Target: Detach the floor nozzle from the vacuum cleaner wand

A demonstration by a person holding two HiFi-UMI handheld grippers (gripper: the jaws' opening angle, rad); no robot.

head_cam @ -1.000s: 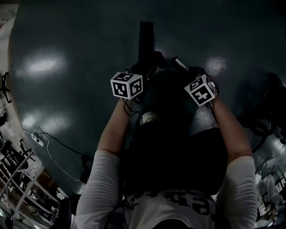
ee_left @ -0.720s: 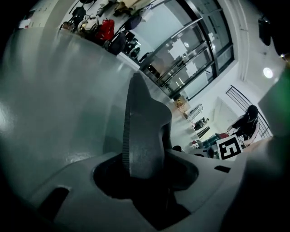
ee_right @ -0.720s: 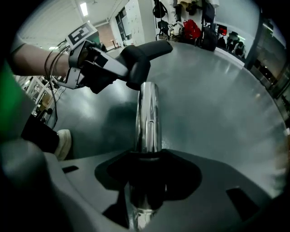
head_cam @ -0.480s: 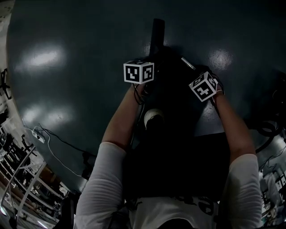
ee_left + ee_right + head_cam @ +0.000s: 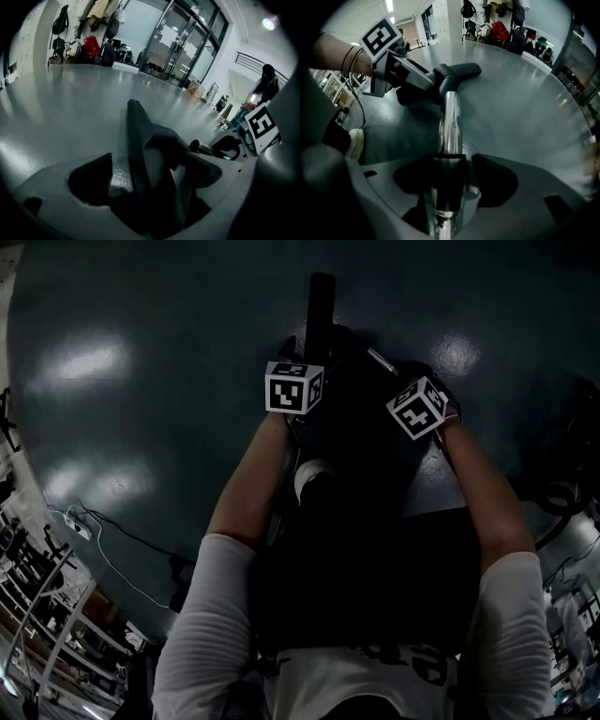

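Lower — left hand-held gripper (image 5: 149, 182) just opened around nozzle (image 5: 138, 135), right hand-held gripper (image 5: 448, 187) around wand (image 5: 450, 121).

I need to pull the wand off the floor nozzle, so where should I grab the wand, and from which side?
Take the wand on its bare chrome tube, just short of the nozzle's black neck, coming from above and closing across its width. The tube is straight, round and slim and slants down to the nozzle on the floor; the neck is bent and thicker.
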